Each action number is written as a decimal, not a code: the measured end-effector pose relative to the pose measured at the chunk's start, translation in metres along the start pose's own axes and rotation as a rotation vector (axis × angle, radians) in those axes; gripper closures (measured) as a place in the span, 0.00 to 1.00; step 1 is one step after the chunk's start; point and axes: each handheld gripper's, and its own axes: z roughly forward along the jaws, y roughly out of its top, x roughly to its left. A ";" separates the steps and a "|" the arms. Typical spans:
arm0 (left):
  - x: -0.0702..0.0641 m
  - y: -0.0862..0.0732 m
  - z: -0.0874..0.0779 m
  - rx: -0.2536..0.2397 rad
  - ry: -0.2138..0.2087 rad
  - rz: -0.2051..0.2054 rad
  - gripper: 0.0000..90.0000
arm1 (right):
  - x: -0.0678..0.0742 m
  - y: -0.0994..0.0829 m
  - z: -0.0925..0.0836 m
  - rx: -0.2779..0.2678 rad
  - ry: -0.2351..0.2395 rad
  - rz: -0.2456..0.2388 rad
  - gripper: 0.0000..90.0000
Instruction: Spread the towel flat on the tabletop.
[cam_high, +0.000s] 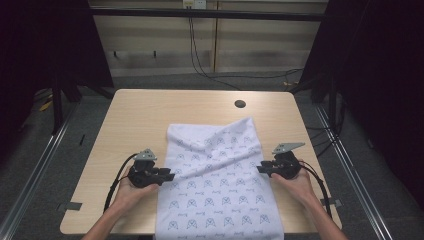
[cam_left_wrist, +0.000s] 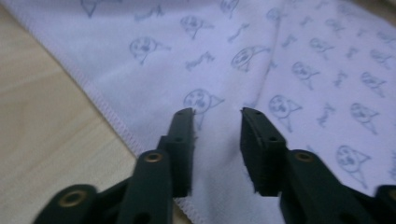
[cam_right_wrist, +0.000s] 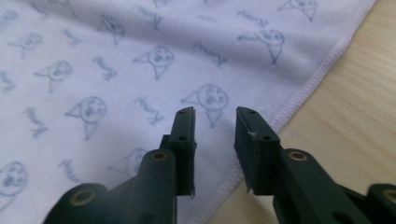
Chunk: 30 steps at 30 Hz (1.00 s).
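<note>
A white cloth (cam_high: 215, 175) printed with small blue figures lies on the wooden table (cam_high: 140, 115), creased near its far end, its near end hanging over the front edge. My left gripper (cam_high: 170, 176) is at the cloth's left hem, pointing inward. In the left gripper view the cloth (cam_left_wrist: 224, 56) spreads under the left gripper (cam_left_wrist: 217, 112), whose jaws stand apart with nothing pinched between them. My right gripper (cam_high: 260, 168) is at the right hem, facing the left one. In the right gripper view the right gripper (cam_right_wrist: 215, 111) is open just above the cloth (cam_right_wrist: 116, 70), near its stitched edge.
A round dark hole (cam_high: 240, 104) sits in the tabletop beyond the cloth. Black cables (cam_high: 240, 77) run across the floor behind the table. Metal rails (cam_high: 35, 170) flank the table on both sides. Bare wood shows left and right of the cloth.
</note>
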 end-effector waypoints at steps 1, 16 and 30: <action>0.000 -0.001 0.002 0.011 0.016 0.013 0.69 | 0.001 0.000 0.001 0.004 -0.008 -0.001 0.75; -0.010 -0.007 0.002 -0.002 0.022 0.051 0.57 | 0.023 -0.034 -0.026 0.017 -0.028 -0.009 0.96; 0.000 -0.003 -0.017 -0.055 0.002 0.013 0.66 | 0.016 -0.021 -0.031 -0.108 0.017 0.047 0.66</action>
